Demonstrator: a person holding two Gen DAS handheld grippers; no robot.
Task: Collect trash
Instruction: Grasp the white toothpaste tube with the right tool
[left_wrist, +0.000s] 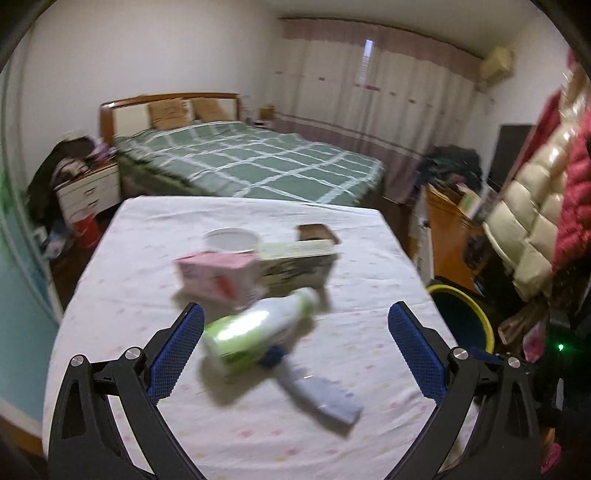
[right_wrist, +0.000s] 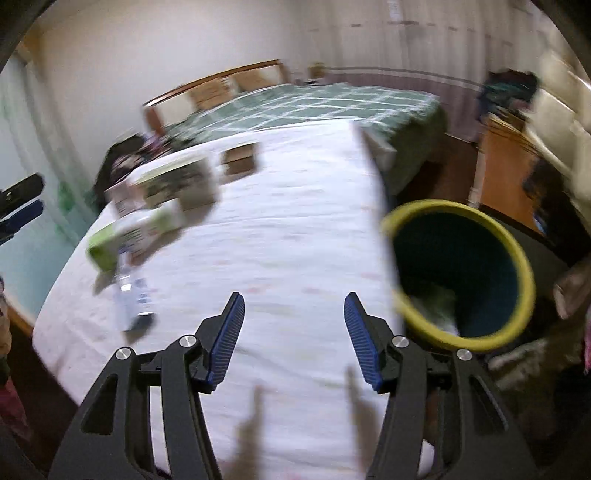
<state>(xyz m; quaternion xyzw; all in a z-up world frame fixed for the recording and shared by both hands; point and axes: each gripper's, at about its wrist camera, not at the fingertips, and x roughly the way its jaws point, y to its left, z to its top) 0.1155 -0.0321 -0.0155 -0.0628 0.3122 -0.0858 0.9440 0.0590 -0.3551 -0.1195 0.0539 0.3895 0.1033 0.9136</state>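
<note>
On the white-clothed table (left_wrist: 258, 443) lies a green and white bottle (left_wrist: 255, 326) on its side, with a crushed clear bottle (left_wrist: 317, 395) beside it. Behind them stand a pink carton (left_wrist: 218, 277), a long dark printed box (left_wrist: 295, 264), a white cup (left_wrist: 231, 238) and a small brown box (left_wrist: 317, 232). My left gripper (left_wrist: 297, 314) hangs open wide just above the green bottle, touching nothing. My right gripper (right_wrist: 295, 299) is open over bare cloth, nothing between its fingers. The yellow-rimmed bin (right_wrist: 461, 273) stands off the table's right edge, pale rubbish inside.
A bed with a green checked cover (left_wrist: 251, 162) lies beyond the table. A nightstand with clutter (left_wrist: 88, 184) is at the left, a wooden cabinet (left_wrist: 450, 229) and hanging padded coats (left_wrist: 546, 206) at the right. Both views are blurred by motion.
</note>
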